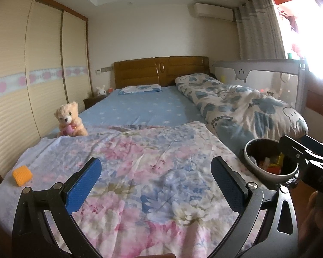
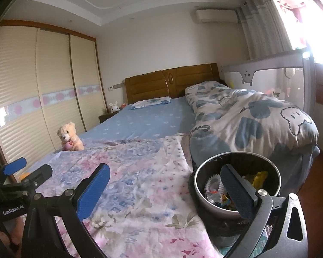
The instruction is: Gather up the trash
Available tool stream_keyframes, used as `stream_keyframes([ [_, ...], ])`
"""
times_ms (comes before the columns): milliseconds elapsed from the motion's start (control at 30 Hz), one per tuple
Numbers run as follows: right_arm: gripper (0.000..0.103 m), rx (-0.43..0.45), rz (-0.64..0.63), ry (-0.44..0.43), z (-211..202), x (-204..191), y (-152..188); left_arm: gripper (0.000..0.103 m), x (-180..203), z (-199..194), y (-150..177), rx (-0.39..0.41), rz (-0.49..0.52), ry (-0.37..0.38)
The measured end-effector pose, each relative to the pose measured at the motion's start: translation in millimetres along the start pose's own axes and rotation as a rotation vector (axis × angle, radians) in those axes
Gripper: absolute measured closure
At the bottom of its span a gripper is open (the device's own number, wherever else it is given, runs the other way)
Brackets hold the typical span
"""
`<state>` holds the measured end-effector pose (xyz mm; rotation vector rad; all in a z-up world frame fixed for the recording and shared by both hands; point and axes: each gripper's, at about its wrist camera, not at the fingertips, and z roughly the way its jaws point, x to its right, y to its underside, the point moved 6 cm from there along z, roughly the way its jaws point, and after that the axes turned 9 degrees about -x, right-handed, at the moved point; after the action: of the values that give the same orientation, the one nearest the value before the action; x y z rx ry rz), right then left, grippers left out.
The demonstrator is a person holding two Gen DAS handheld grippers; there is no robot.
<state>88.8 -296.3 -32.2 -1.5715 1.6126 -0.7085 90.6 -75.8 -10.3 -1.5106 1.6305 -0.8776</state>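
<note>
Both pairs of blue-padded jaws stand wide apart with nothing between them. The left gripper [image 1: 156,180] hovers over the pink-and-blue floral quilt [image 1: 144,163] that covers the foot of the bed, its fingers pointing up the bed toward the brown wooden headboard [image 1: 161,69]. The right gripper [image 2: 165,191] hangs at the quilt's right edge, its right finger [image 2: 236,193] showing in front of the mouth of the round grey trash bin with a black liner [image 2: 201,197], which stands just beside the bed's right side. The bin already holds crumpled wrappers, a white pleated paper cup and a yellow packet, so most of the collecting looks done. The one loose piece still visible is a small orange, waffle-textured square object [image 1: 22,175] lying near the quilt's front left corner, left of the left gripper and well apart from the bin; whether it is trash or a toy cannot be told for certain. A cream teddy bear [image 1: 70,120] sits at the bed's left edge, farther up. As a judgement, the step in hand is the change-over between a drop at the bin and the next pick: the left gripper would need to swing left and down, straddle the orange piece, and close gently without pinching the quilt beneath.
</note>
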Motion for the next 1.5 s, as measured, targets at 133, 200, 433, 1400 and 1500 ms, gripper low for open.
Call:
stream_keyframes([
  [133, 0.000, 0.000, 0.001, -0.002, -0.5, -0.8, -0.1, 0.000, -0.6, 0.5, 0.3, -0.002, 0.000, 0.002],
  [200, 0.000, -0.001, 0.002, -0.006, -1.1, -1.5, -0.2, 0.000, -0.4, 0.4, 0.0, 0.000, 0.004, 0.000],
  [433, 0.000, 0.004, 0.008, -0.014, -3.5, -4.6, -2.5, 0.000, 1.6, 0.4, 0.5, 0.001, 0.007, 0.004],
  [1400, 0.000, -0.003, 0.001, -0.035, -4.7, -15.3, -1.3, 0.000, 6.8, -2.3, -0.2, 0.001, 0.000, 0.018],
  [1500, 0.000, -0.004, 0.002, -0.034, -4.8, -15.3, -1.3, 0.000, 6.5, -2.1, 0.0, 0.000, 0.001, 0.018],
])
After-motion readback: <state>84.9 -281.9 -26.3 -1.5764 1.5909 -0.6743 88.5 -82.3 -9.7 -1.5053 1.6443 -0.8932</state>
